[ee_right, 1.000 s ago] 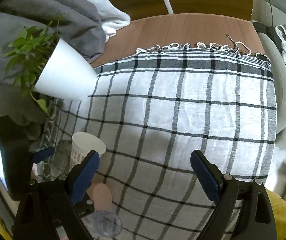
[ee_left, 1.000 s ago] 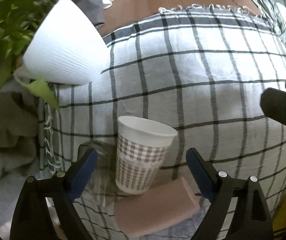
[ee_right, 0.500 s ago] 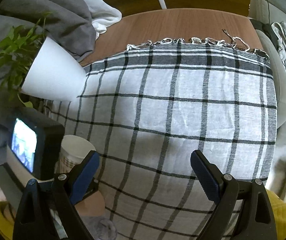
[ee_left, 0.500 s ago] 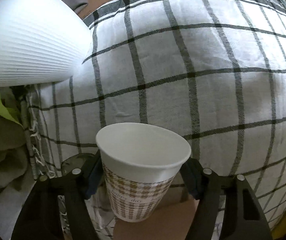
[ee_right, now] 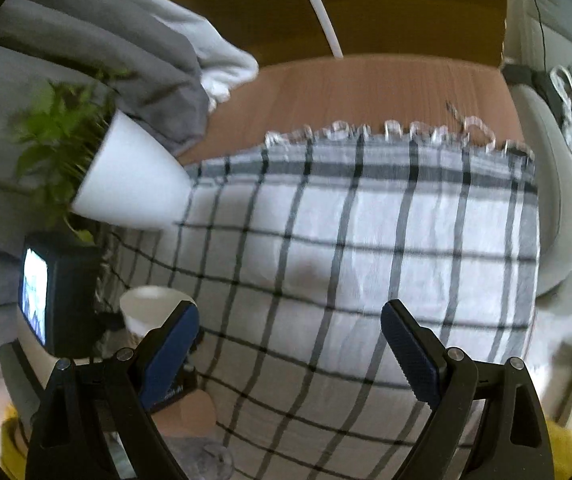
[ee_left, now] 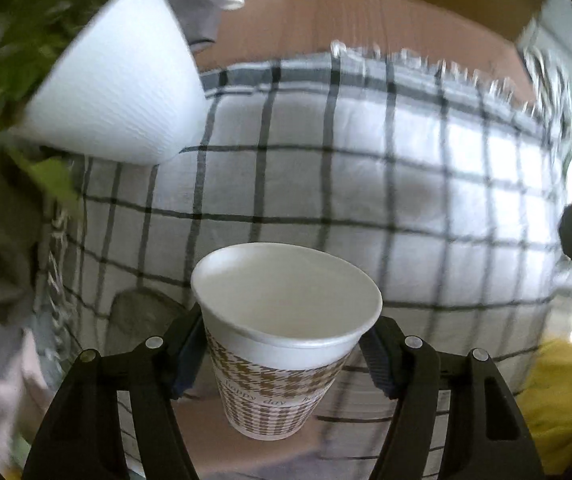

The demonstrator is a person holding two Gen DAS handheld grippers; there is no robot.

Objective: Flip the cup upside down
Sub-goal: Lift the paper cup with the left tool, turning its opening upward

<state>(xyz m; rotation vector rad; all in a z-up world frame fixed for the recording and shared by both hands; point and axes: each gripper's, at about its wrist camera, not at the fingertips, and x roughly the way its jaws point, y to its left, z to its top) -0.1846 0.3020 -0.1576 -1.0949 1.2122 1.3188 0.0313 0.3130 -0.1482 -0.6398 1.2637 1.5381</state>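
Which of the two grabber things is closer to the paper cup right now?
The left. The left gripper has its jaws on both sides of the paper cup, gripping it. The right gripper is open, with the cup off to its left.

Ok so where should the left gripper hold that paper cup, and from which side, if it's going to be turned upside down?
On the patterned wall just below the white rim, one finger on each side, coming in level from the near side. The paper cup stands mouth up and tapers downward, so the rim band is its stiffest, widest part. The left gripper already clamps it there, which leaves room to roll the wrist over.
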